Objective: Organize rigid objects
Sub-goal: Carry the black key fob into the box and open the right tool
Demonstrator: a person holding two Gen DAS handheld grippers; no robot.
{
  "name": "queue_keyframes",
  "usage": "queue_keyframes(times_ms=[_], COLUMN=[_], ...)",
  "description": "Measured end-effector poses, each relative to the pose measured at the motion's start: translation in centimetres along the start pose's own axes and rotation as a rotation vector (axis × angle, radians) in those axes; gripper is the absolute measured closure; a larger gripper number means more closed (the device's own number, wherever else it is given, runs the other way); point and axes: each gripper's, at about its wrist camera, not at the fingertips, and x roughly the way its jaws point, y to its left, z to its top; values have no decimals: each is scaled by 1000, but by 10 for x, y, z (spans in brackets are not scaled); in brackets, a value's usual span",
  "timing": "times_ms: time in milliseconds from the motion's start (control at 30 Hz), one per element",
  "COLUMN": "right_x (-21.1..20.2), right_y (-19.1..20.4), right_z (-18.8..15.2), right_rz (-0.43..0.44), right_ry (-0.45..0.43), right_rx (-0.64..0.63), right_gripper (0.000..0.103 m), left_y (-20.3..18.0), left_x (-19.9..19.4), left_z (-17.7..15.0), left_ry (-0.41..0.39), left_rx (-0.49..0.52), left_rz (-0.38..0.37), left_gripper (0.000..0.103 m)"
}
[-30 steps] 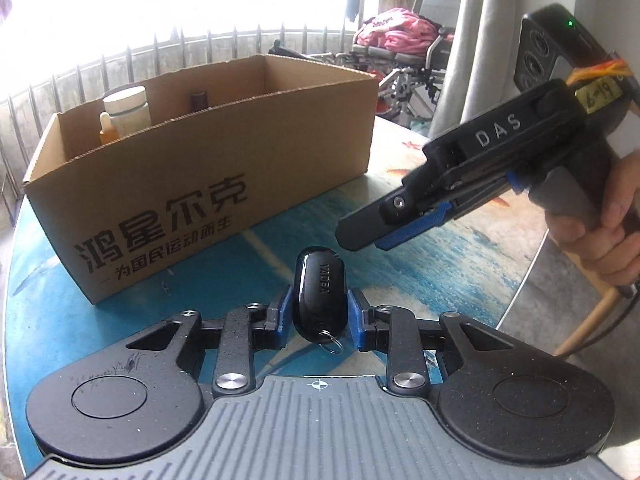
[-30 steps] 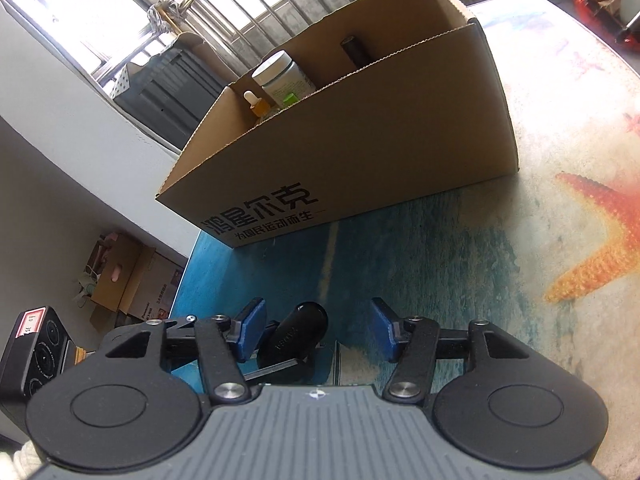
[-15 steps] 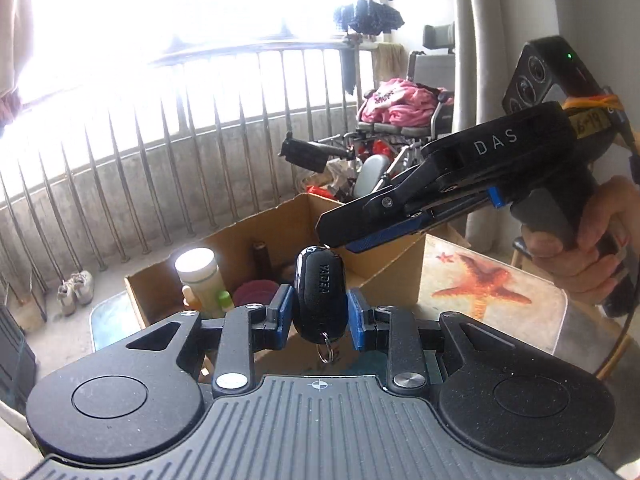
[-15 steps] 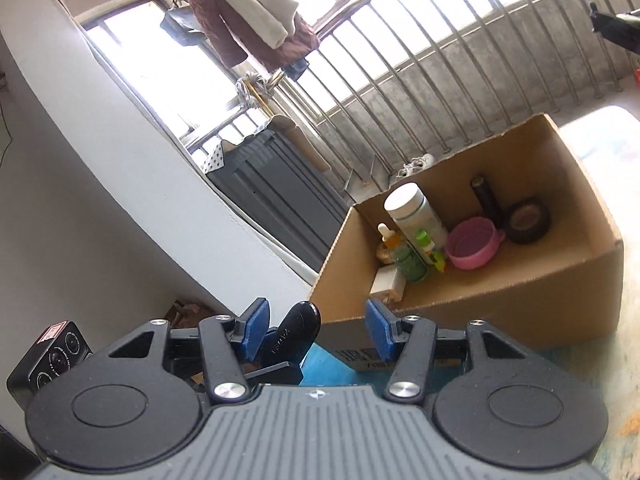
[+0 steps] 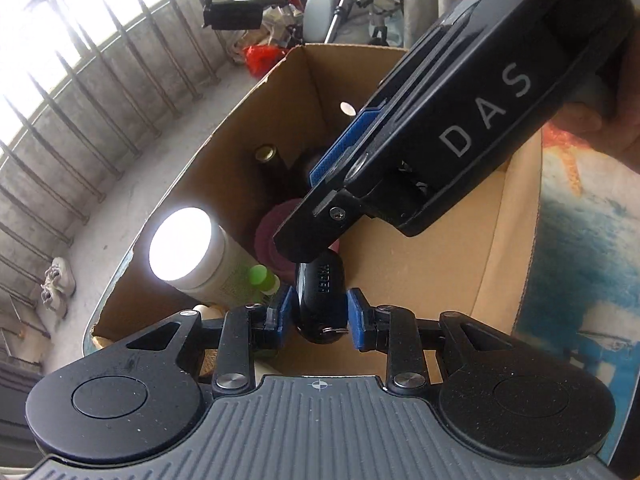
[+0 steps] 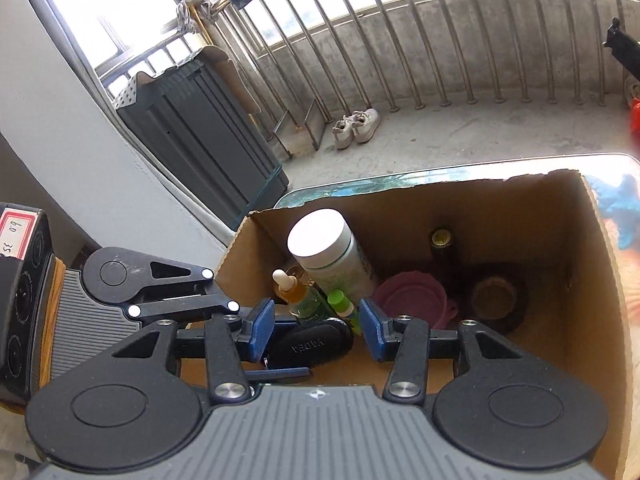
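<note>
My left gripper (image 5: 320, 312) is shut on a black key fob (image 5: 321, 300) and holds it over the open cardboard box (image 5: 496, 240). The fob also shows in the right wrist view (image 6: 310, 344), between the open pads of my right gripper (image 6: 316, 326), which does not clamp it. The right gripper's body (image 5: 460, 120) hangs just above and in front of the left one. The left gripper's body (image 6: 132, 304) shows at the left of the right wrist view.
Inside the box (image 6: 600, 280) stand a white-capped bottle (image 6: 324, 248), a dropper bottle (image 6: 290, 290), a green-capped tube (image 6: 340, 304), a pink bowl (image 6: 412, 298), a dark bottle (image 6: 442, 244) and a black tape roll (image 6: 494, 296). The box sits on a blue patterned table (image 5: 580, 248).
Both grippers have moved forward and tilted down, from beside the box to over its opening. The left gripper still holds the key fob.
</note>
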Motion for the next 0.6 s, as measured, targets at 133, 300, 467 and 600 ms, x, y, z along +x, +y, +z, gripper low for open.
queue_keyframes(times_ms=[133,300,467,600], right_x=[3,9,10,15], right_y=[0,-4,-10,-9], right_z=[-5,-3,-3,-5], right_rz=[0,-36,-24,-29], right_ry=[15,22,26,22], right_rx=[-25,-57,-49,-58], right_gripper=[53,53,53,53], left_y=[1,-5,-9,-16], left_x=[26,37,38,35], left_z=[-1,-8,-18,-25], left_ry=[95,132,160,158], left_rx=[56,98,138,162], left_rz=[-15,21,71,57], left_gripper=[75,73,70,70])
